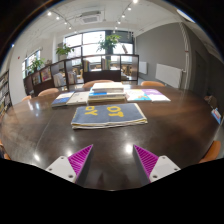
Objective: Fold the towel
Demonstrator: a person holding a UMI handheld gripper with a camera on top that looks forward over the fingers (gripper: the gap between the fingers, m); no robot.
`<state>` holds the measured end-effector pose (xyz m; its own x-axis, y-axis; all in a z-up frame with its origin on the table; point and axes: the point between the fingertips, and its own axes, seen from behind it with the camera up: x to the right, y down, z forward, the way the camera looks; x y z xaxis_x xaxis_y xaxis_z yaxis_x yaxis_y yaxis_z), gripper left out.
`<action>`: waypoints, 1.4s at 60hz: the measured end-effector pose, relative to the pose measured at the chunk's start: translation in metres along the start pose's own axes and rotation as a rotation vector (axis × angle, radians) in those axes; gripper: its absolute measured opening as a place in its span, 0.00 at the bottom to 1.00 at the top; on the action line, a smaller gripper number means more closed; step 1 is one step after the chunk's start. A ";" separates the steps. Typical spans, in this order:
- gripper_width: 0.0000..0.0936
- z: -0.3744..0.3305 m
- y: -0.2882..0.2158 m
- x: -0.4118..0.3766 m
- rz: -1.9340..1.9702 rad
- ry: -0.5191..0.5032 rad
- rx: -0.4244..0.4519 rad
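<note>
A folded grey towel [108,115] with yellow lettering lies flat on the dark wooden table [45,125], well ahead of my fingers. My gripper [113,159] is open and empty, held above the table's near part. Its two magenta pads [80,157] stand wide apart, with only bare tabletop between them. The towel is beyond the fingertips and does not touch them.
Behind the towel is a stack of folded cloths [108,95], with more flat cloths to its left [68,98] and right [150,96]. Chairs [103,83] stand at the far side. Shelves [70,72] and windows line the back wall.
</note>
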<state>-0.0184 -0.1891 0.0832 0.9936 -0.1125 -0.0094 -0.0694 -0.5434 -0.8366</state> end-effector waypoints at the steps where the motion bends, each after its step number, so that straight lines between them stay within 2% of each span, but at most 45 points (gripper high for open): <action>1: 0.84 0.009 -0.001 -0.011 -0.005 -0.014 -0.003; 8: 0.85 0.063 -0.013 -0.081 -0.049 -0.097 -0.030; 18: 0.83 0.149 -0.048 -0.151 -0.087 -0.160 -0.031; 31: 0.76 0.243 -0.078 -0.199 -0.110 -0.169 -0.036; 36: 0.65 0.266 -0.068 -0.198 -0.129 -0.144 -0.078; 46: 0.25 0.271 -0.069 -0.180 -0.170 -0.051 -0.062; 49: 0.09 0.272 -0.070 -0.172 -0.179 -0.025 -0.054; 50: 0.08 0.272 -0.070 -0.171 -0.194 -0.023 -0.054; 61: 0.04 0.267 -0.072 -0.172 -0.196 -0.089 -0.104; 65: 0.04 0.252 -0.100 -0.160 -0.161 -0.123 -0.062; 74: 0.04 0.215 -0.169 -0.080 -0.191 -0.091 0.023; 84: 0.04 0.212 -0.197 0.039 -0.219 -0.002 0.046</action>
<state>0.0526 0.0905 0.1315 0.9847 0.0058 0.1743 0.1523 -0.5161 -0.8429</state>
